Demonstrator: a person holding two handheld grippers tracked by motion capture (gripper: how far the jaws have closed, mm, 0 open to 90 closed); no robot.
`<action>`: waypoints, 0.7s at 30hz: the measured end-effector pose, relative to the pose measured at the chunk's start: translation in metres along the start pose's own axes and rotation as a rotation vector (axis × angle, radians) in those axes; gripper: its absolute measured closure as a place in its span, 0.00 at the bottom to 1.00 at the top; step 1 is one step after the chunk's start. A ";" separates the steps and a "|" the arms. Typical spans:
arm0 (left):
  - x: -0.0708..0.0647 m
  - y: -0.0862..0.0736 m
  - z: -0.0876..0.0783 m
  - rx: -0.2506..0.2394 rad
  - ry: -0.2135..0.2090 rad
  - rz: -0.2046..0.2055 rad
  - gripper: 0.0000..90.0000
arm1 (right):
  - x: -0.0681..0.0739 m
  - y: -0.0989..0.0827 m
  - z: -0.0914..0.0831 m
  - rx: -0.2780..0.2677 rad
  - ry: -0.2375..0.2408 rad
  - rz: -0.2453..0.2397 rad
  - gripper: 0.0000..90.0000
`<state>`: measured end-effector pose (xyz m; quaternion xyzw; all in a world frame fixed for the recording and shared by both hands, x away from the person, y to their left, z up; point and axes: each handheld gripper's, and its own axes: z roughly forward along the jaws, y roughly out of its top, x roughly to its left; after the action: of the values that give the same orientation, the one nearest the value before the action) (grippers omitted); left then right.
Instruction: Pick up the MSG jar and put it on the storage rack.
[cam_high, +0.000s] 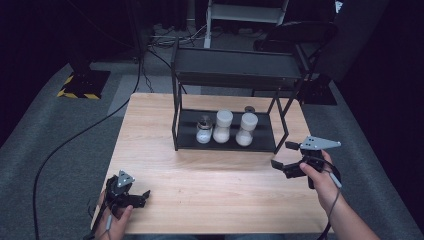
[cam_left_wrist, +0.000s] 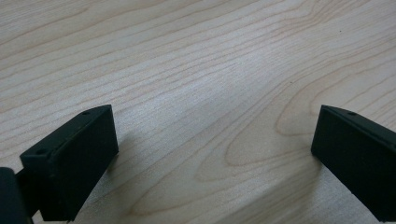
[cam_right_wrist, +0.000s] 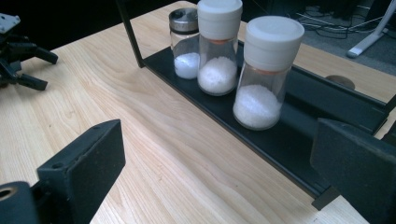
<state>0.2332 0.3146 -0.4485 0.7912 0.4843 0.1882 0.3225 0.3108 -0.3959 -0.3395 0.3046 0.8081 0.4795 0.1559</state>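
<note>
1. Three jars stand upright in a row on the bottom tray of the black rack (cam_high: 227, 75): two white-capped shakers (cam_right_wrist: 263, 72) (cam_right_wrist: 218, 46) and one metal-lidded jar (cam_right_wrist: 185, 44), each part full of white grains.
2. The rack sits at the far middle of the wooden surface (cam_high: 160, 150).
3. A small dark round thing behind the rack is too small to make out.
4. The right tongs (cam_high: 285, 155) hover near the rack's right end, released, jaws wide, aimed at the jars.
5. The left tongs (cam_high: 145, 196) sit low over the near left corner, released and holding nothing.
</note>
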 end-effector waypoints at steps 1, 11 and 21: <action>0.000 0.000 0.000 0.000 0.000 0.000 0.01 | 0.000 -0.001 0.000 -0.001 0.003 0.000 0.03; 0.000 0.000 0.000 0.000 0.000 0.002 0.01 | 0.001 -0.018 0.003 0.025 -0.011 0.003 0.03; 0.000 0.000 0.000 0.000 0.000 0.000 0.01 | -0.001 -0.035 0.006 0.058 -0.003 0.005 0.03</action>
<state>0.2332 0.3146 -0.4485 0.7913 0.4842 0.1882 0.3225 0.3031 -0.4050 -0.3734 0.3118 0.8206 0.4559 0.1468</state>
